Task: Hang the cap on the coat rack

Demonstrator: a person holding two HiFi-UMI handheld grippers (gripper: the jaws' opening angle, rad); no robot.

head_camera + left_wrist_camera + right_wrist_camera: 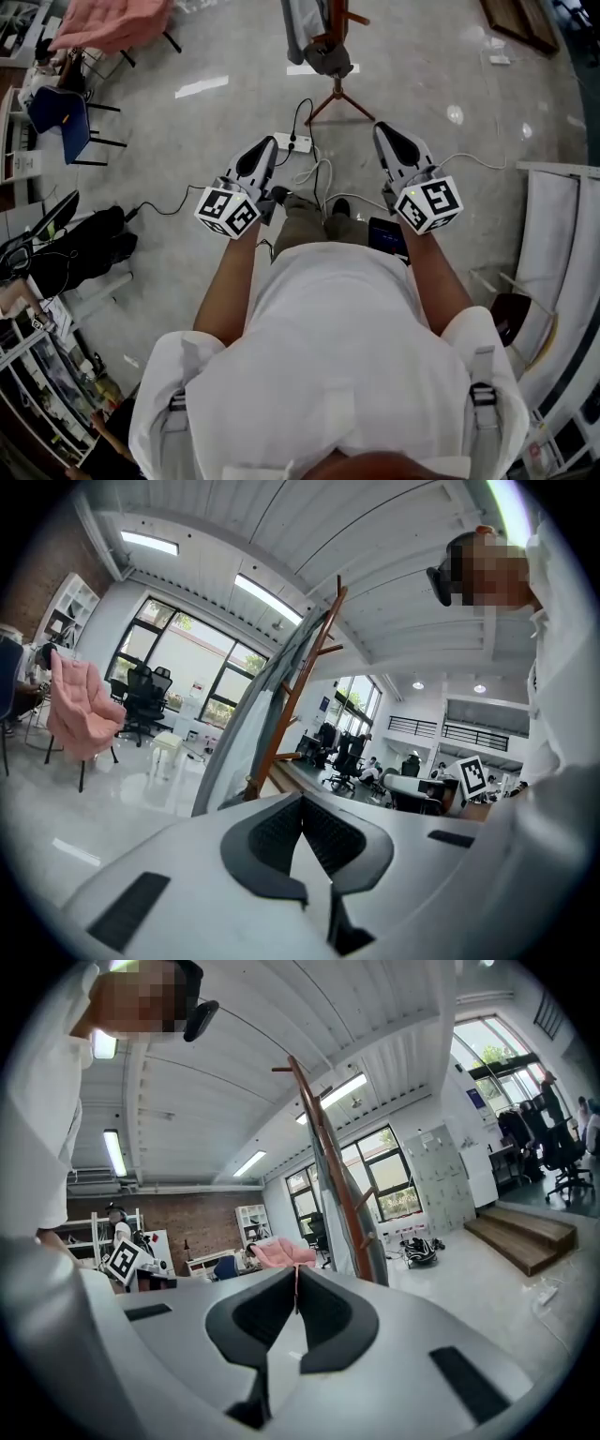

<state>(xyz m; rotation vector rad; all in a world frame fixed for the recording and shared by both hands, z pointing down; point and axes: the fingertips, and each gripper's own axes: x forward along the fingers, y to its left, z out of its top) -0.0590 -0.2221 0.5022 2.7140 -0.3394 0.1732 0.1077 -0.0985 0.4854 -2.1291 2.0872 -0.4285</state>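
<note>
Likely finished: a grey cap (328,58) seems to hang on the coat rack (338,96). Left gripper (266,148) and right gripper (383,131), 2 total, both closed, empty.

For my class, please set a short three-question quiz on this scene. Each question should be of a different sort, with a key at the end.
1. True or false: the coat rack is bare.
2. What colour is the armchair? A pink, B green, C black.
3. Fill in: the jaws of the left gripper and the right gripper are both ____, with nothing between them.

Key: 1 false, a grey garment hangs on it; 2 A; 3 shut.
</note>
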